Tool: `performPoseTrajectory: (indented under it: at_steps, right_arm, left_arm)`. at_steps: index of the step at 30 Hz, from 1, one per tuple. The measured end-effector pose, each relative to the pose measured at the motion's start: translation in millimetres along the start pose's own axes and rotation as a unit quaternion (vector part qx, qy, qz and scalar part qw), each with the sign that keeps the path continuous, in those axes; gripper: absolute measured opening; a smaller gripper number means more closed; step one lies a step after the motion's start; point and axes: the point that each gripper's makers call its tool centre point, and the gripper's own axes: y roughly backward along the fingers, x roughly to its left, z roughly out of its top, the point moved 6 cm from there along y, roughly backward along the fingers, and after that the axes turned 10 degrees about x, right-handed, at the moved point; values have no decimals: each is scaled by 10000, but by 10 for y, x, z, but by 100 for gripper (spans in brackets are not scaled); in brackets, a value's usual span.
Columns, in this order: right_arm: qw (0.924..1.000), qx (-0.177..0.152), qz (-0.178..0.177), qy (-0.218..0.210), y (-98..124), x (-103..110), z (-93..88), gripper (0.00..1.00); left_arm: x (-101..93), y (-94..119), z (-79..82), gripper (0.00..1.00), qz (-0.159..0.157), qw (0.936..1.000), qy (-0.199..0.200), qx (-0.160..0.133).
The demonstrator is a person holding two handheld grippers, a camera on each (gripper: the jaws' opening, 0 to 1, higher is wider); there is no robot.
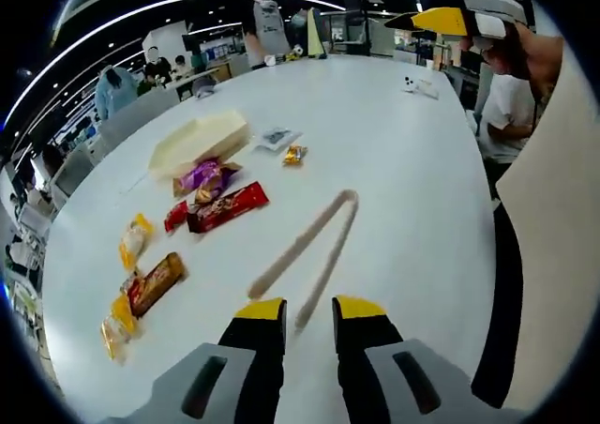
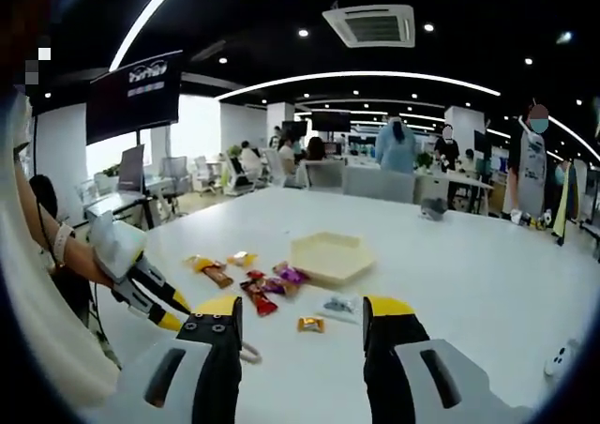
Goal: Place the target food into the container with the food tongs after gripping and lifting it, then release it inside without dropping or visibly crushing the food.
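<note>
White worktop [image 1: 394, 143] is seen running through an open-plan office with ceiling light strips, desks and several people beyond its far edge. No brand or label on the wrappers can be read; they are too small and blurred.

In the left gripper view, one pair of beige food tongs [image 1: 309, 246] is laid flat just ahead of the left gripper [image 1: 309, 311], whose yellow-tipped jaws are held slightly apart with nothing between them. One cream hexagonal container [image 1: 199, 141] is set at about 10 o'clock from the tongs, empty. Wrapped snacks are scattered nearby: a red bar [image 1: 228, 206] and a purple packet [image 1: 202, 175] just below the container, a small orange sweet [image 1: 294, 155] and a clear sachet [image 1: 276, 138] at its right, and about four yellow and brown packets toward 8 o'clock, among them a brown bar [image 1: 155, 283].

In the right gripper view, the right gripper [image 2: 302, 316] is held wide apart and empty above the worktop, with the container at 12 o'clock.
</note>
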Motion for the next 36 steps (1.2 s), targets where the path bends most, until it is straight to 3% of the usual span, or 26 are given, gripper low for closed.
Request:
performPoseTrajectory:
  at_steps: [22, 30, 36]
  right_arm:
    - [9999, 66, -89, 10, 37, -45, -21, 51]
    - [9999, 79, -82, 33, 41, -33, -25, 51]
    - [9999, 111, -80, 40, 50, -22, -42, 51]
  left_arm:
    - [17, -126, -68, 8, 3, 9988, -380, 318]
    - [40, -134, -70, 4, -3, 9985, -468, 281]
    - [28, -165, -76, 4, 7, 9960, -816, 359]
